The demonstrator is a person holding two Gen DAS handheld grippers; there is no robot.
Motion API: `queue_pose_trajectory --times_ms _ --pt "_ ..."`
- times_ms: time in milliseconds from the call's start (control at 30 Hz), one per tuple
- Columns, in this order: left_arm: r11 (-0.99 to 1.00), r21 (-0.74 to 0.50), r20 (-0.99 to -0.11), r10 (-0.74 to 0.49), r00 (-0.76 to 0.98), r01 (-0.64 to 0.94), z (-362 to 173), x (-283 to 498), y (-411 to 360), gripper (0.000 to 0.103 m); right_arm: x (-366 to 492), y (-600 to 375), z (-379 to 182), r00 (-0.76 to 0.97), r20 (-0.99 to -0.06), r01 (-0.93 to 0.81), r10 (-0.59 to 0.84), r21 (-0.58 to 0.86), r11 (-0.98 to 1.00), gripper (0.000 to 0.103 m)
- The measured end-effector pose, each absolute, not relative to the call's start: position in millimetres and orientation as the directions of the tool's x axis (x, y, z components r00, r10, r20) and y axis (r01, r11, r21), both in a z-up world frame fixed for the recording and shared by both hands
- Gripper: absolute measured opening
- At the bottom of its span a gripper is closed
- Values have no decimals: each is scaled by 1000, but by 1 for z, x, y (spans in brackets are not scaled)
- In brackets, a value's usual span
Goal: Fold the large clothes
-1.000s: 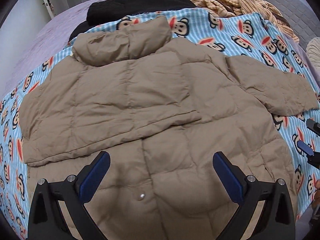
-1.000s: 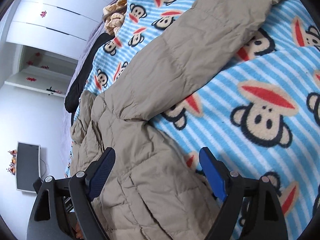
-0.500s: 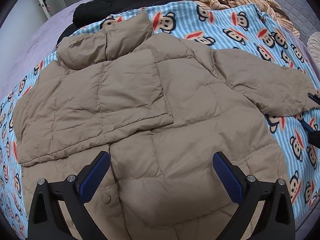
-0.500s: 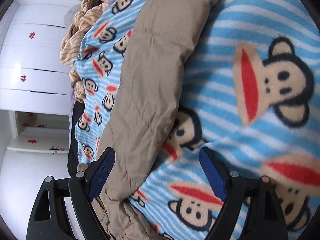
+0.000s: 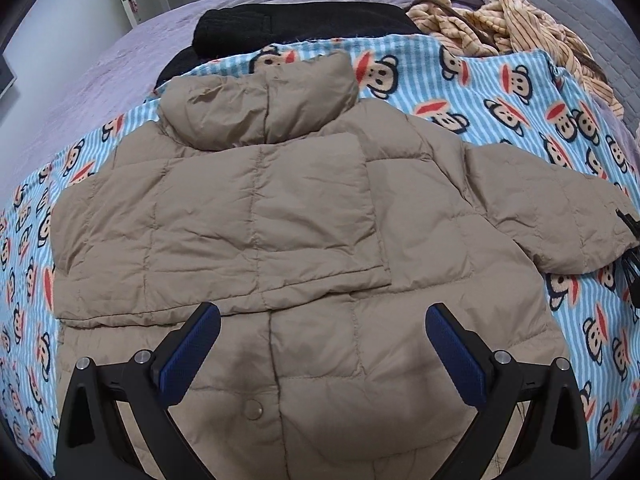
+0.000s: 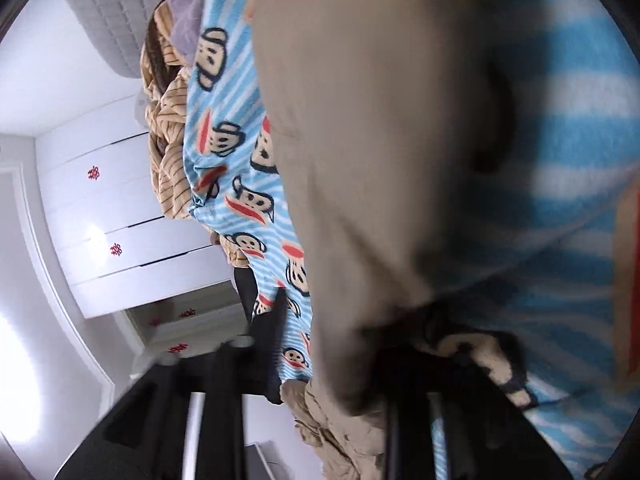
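A tan puffer jacket (image 5: 304,240) lies flat on a blue striped monkey-print blanket (image 5: 520,92). Its left sleeve is folded across the body and its right sleeve (image 5: 560,216) stretches out to the right. My left gripper (image 5: 320,344) hovers open and empty above the jacket's lower front. My right gripper shows at the sleeve cuff at the right edge of the left wrist view (image 5: 630,248). In the blurred right wrist view the tan sleeve (image 6: 360,160) fills the frame and runs down between the fingers, which appear closed on it.
A black garment (image 5: 296,32) and a tan striped garment (image 5: 500,24) lie beyond the jacket on a purple bedspread (image 5: 100,80). A grey headboard (image 5: 592,20) is at the far right. White cabinets (image 6: 120,208) stand beyond the bed.
My right gripper has moved up onto the right sleeve's cuff and closed; its blue pads no longer show. My left gripper has stayed open, drifting slightly above the jacket.
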State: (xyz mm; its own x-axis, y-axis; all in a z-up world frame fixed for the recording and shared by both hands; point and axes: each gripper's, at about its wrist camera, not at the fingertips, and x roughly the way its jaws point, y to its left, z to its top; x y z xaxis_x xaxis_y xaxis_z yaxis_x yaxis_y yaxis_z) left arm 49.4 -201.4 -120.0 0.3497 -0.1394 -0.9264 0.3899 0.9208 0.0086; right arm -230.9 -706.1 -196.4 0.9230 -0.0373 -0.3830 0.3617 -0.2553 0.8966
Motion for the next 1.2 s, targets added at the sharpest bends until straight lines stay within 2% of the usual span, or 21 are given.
queue_pose_trajectory --times_ms 200,367,467,567,700,867,967,1100,1133,1200 --pt "942 6 -920 -126 372 335 -119 67 -163 103 -190 -693 -144 954 -299 300 33 953 -40 7" --pt "959 -12 -914 -126 386 285 -119 86 -125 103 -120 -642 -88 941 -281 249 189 953 174 7" --pt "965 -13 -908 -122 401 263 -116 94 -100 103 -66 -585 -56 892 -336 215 303 904 369 7" --pt "971 -14 -906 -113 408 238 -114 103 -73 103 -15 -508 -40 811 -443 173 381 805 568 7" --pt "980 -19 -905 -100 413 196 -115 111 -42 103 40 -405 -66 674 -578 131 461 707 695 7" --pt "982 -17 -908 -94 407 189 -123 116 -20 103 64 -345 -136 523 -734 216 433 606 765 7" --pt "981 -33 -915 -107 388 193 -132 118 -17 103 66 -344 -174 472 -786 311 400 573 758 7" --pt "976 -67 -920 -140 366 205 -139 122 -23 103 57 -348 -185 486 -787 360 380 576 734 7" --pt "975 -78 -919 -151 364 207 -139 124 -25 103 59 -347 -182 482 -791 361 376 571 738 10" --pt "972 -107 -914 -179 364 209 -136 128 -29 103 52 -343 -168 485 -782 342 391 581 738 36"
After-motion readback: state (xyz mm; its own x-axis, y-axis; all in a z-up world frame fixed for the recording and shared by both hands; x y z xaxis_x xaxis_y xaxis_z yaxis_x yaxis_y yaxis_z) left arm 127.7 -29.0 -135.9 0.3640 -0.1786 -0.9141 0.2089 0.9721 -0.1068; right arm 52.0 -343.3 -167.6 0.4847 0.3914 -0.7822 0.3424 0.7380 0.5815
